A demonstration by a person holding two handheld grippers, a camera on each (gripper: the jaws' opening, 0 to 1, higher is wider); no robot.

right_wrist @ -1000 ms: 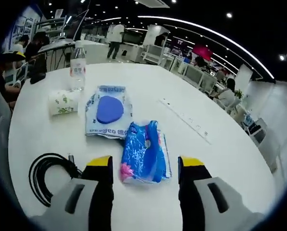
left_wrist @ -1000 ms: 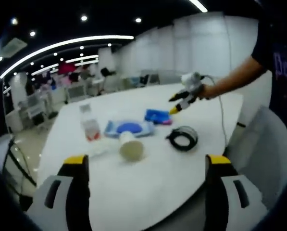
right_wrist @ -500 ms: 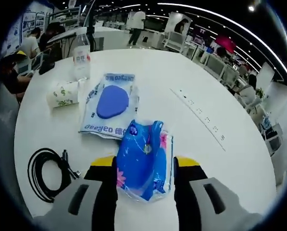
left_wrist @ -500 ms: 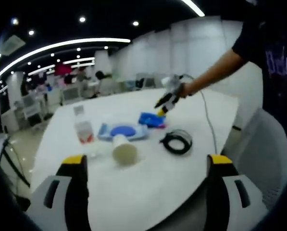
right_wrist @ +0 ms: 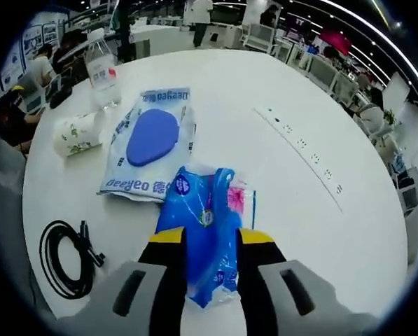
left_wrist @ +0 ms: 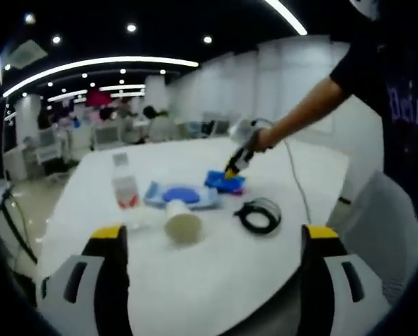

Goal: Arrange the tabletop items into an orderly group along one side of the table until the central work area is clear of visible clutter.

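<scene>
My right gripper point(right_wrist: 211, 238) has its two yellow-tipped jaws pressed against the sides of a blue plastic tissue pack point(right_wrist: 201, 206) lying on the white round table point(right_wrist: 279, 210). In the left gripper view that same gripper point(left_wrist: 234, 166), held by a person's hand, tilts down onto the blue pack point(left_wrist: 225, 182). My left gripper point(left_wrist: 216, 234) hovers open over the near table edge, nothing between its jaws. A white-and-blue pouch point(right_wrist: 149, 140), a paper cup point(right_wrist: 75, 133) on its side, a water bottle point(right_wrist: 102, 66) and a coiled black cable point(right_wrist: 65, 255) lie around the pack.
A line of socket plates point(right_wrist: 303, 143) runs across the table's right half. From the left gripper, the cup point(left_wrist: 183, 224), bottle point(left_wrist: 124, 187), pouch point(left_wrist: 180, 196) and cable point(left_wrist: 260, 213) cluster mid-table. The person's arm point(left_wrist: 314, 105) reaches in from the right. Desks and people fill the background.
The right gripper moved forward over the blue pack and its jaws narrowed from wide apart to touching the pack's sides. The left gripper stayed open and barely shifted.
</scene>
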